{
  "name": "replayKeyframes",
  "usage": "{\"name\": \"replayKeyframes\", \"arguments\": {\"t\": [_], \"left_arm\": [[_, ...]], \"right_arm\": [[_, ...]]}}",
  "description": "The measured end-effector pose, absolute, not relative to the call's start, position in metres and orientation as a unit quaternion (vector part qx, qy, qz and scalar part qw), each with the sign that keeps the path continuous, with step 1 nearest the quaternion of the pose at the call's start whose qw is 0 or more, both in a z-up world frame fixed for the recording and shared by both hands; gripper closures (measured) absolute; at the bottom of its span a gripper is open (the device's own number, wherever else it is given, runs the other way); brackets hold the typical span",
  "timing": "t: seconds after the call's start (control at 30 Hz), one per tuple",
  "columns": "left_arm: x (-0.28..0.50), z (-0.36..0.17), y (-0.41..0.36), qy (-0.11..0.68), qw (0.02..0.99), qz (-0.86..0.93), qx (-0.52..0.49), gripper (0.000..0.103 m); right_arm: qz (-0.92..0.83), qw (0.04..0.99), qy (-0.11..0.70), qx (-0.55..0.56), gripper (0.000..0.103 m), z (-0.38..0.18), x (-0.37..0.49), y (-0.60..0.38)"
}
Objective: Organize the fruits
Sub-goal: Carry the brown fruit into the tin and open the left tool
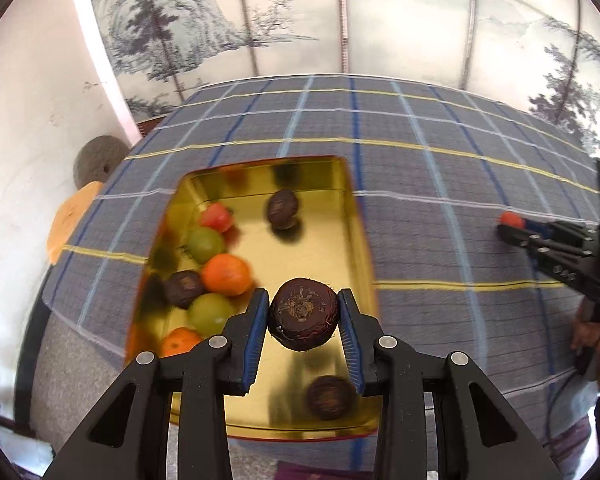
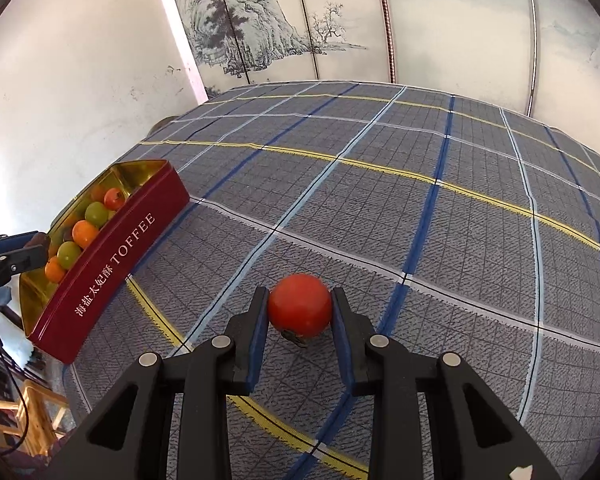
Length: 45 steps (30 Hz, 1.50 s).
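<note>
My left gripper [image 1: 303, 312] is shut on a dark brown fruit [image 1: 303, 314] and holds it above the gold inside of the red toffee tin [image 1: 356, 216]. The tin holds several fruits: an orange one [image 1: 226, 274], green ones [image 1: 205, 245], a red one [image 1: 217, 217] and dark brown ones [image 1: 283, 208]. My right gripper [image 2: 300, 308] is shut on a red fruit [image 2: 300, 305] just above the plaid cloth, well right of the tin [image 2: 112, 256]. The right gripper also shows at the right edge of the left wrist view [image 1: 510, 226].
A grey plaid cloth [image 2: 420, 208] covers the table. A painted folding screen [image 2: 340, 16] and a white wall stand behind it. A person's hand [image 1: 592, 336] is at the right edge. A wooden frame [image 2: 36, 412] stands below the table's left edge.
</note>
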<state>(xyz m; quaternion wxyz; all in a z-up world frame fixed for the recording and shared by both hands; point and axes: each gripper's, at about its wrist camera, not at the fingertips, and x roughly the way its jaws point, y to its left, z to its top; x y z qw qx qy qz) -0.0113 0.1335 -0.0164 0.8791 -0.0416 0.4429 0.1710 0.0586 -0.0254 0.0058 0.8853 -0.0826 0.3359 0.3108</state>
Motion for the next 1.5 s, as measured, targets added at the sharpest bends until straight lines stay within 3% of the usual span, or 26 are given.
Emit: {"name": "replayKeyframes", "arguments": {"t": [0.43, 1.2, 1.3, 1.5], "left_arm": [[-0.036, -0.045, 0.202, 0.456, 0.853, 0.238, -0.085, 0.067], [0.029, -0.048, 0.176, 0.452, 0.869, 0.194, -0.059, 0.066], [0.029, -0.049, 0.174, 0.453, 0.868, 0.197, -0.050, 0.064], [0.026, -0.044, 0.172, 0.443, 0.871, 0.210, -0.033, 0.050]], "right_arm": [[0.307, 0.884, 0.342, -0.081, 0.074, 0.003, 0.061, -0.024], [0.302, 0.883, 0.350, -0.084, 0.074, 0.000, 0.063, -0.024], [0.302, 0.883, 0.350, -0.085, 0.074, 0.000, 0.063, -0.024], [0.301, 0.883, 0.351, -0.085, 0.074, 0.000, 0.063, -0.024]]}}
